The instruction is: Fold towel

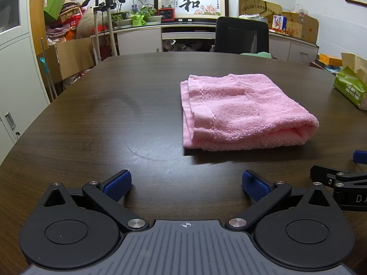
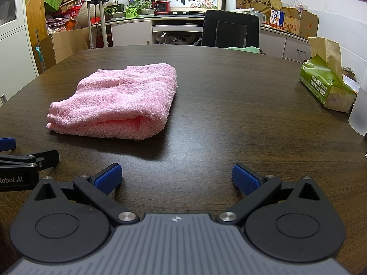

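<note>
Both grippers — left [image 1: 186, 184], right [image 2: 176, 178] — gape empty near the folded towel [image 1: 238, 112]; a clumsy nudge might undo its loose layers.

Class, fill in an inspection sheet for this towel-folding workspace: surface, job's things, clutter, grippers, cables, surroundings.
Surface: dark wood table, faint ring mark.
Job's things: pink towel, folded in layers, lying flat.
Clutter: green tissue box; frosted cup at the right edge.
Grippers: left gripper and right gripper both open, short of the towel, holding nothing.
Cables: nothing seen.
Surroundings: black chair, cardboard boxes, potted plants.
</note>
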Action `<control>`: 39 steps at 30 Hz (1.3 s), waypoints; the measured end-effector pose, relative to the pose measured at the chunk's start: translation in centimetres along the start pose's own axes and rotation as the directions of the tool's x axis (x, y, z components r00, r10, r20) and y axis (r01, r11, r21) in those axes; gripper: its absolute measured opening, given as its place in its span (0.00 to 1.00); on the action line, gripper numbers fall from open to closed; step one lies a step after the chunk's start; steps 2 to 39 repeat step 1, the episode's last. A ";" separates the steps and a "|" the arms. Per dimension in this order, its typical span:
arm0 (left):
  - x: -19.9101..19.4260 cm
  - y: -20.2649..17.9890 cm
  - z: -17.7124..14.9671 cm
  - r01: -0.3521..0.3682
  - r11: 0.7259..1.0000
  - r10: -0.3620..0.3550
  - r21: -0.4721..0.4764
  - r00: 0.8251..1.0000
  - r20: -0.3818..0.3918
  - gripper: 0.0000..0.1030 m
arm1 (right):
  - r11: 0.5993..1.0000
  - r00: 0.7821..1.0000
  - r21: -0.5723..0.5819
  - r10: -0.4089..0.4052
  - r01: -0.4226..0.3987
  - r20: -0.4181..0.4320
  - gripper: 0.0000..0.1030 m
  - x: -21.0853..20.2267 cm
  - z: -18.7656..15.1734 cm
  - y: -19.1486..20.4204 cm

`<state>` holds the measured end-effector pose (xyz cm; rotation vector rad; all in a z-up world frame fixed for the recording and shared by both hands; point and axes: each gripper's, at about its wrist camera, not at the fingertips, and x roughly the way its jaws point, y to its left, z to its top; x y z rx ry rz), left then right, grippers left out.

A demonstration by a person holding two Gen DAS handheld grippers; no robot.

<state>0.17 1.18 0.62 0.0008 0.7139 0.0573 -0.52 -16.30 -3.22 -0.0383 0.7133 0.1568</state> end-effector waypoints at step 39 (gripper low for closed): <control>0.0 0.0 0.0 0.001 1.000 -0.001 0.001 1.000 0.000 1.00 | 1.000 1.000 0.000 0.000 0.000 0.000 1.00 0.0 0.0 0.0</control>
